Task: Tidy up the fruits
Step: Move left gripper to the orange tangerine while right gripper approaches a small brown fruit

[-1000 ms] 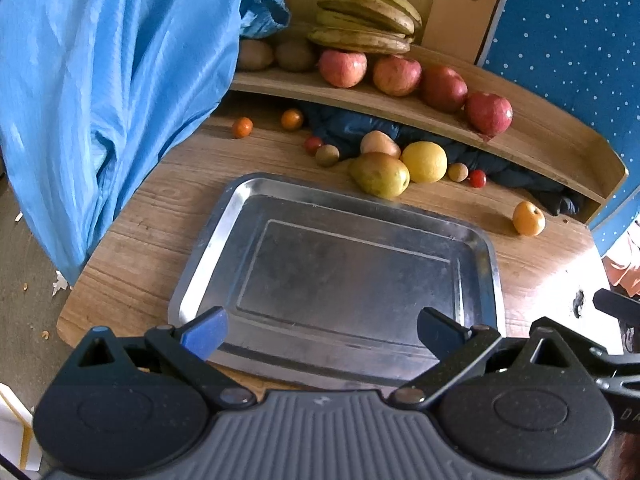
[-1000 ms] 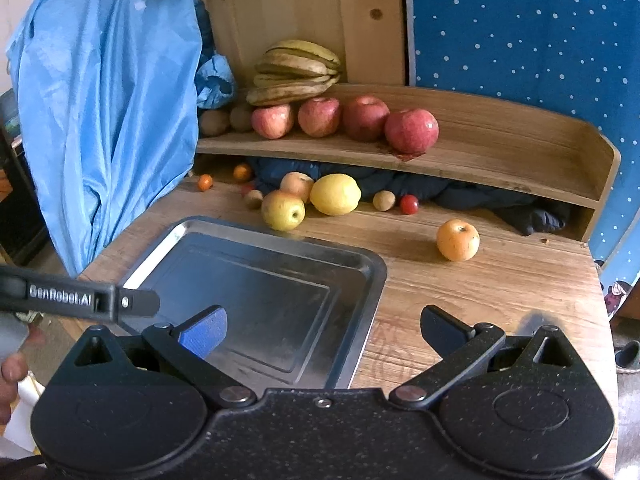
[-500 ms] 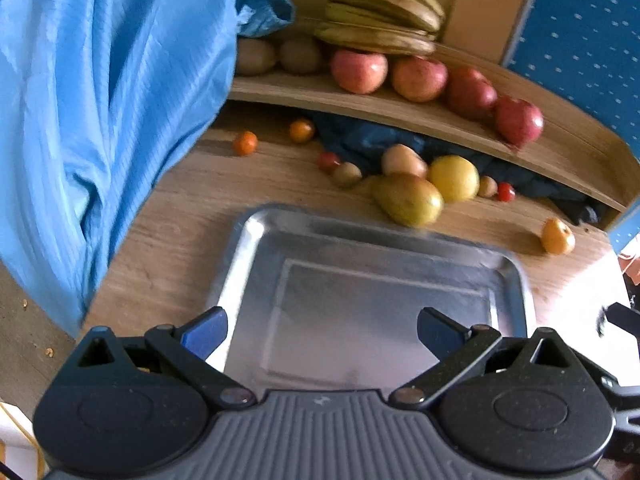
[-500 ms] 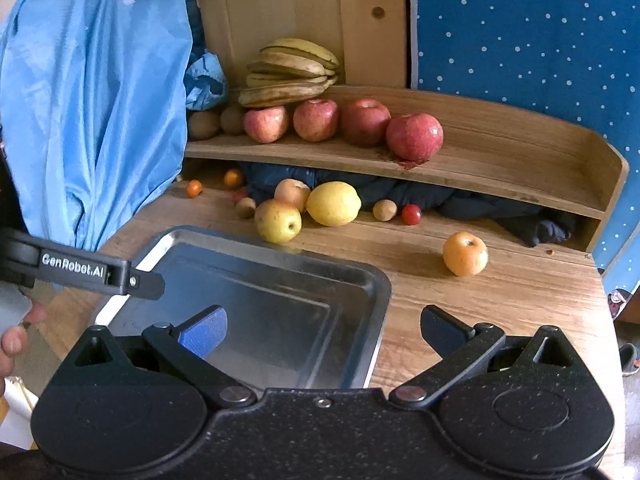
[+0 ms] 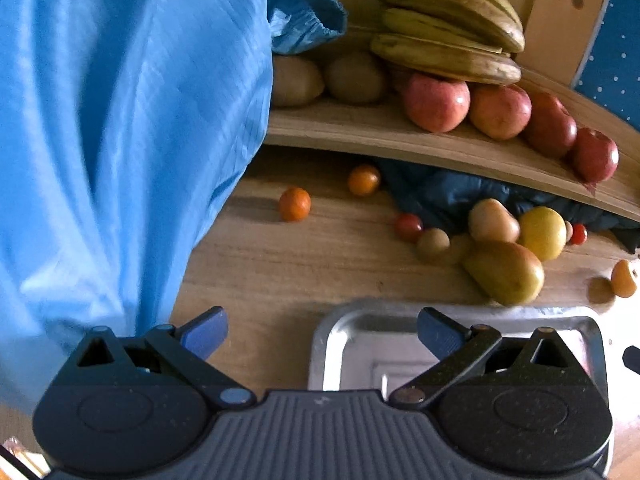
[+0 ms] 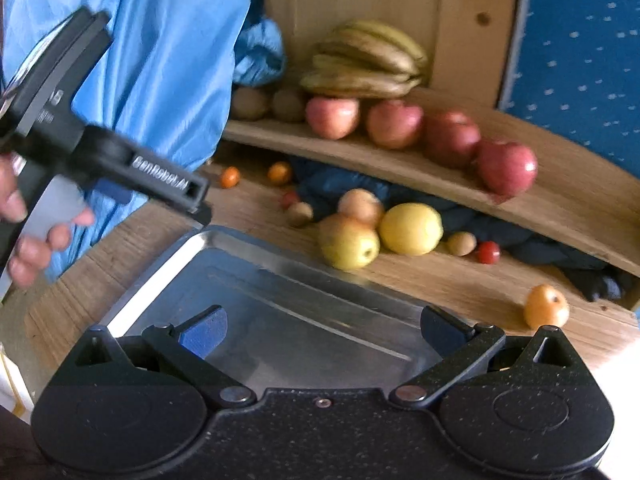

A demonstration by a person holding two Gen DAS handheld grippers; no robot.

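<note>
both grippers are spread wide and carry nothing: the left gripper [image 5: 322, 330] has swung leftward since a second ago, so the metal tray [image 5: 332, 332] now sits only under its right finger, with bare wooden tabletop [image 5: 256, 264] ahead. a hand [image 6: 36, 236] grips it (seen from the right wrist view). right gripper [image 6: 322, 330] hovers over the tray's near edge. loose fruits lie beyond the tray's far rim: small oranges [image 5: 295, 204], a yellow-green apple [image 6: 349, 242], a lemon [image 6: 411, 229]. red apples [image 6: 507, 167] and bananas [image 6: 366, 66] rest on the shelf [image 6: 560, 208].

One banana bunch [image 5: 448, 32], four red apples [image 5: 436, 102], one tray [image 6: 248, 276], two cherry tomatoes [image 5: 407, 227], one lemon [image 6: 411, 229].
</note>
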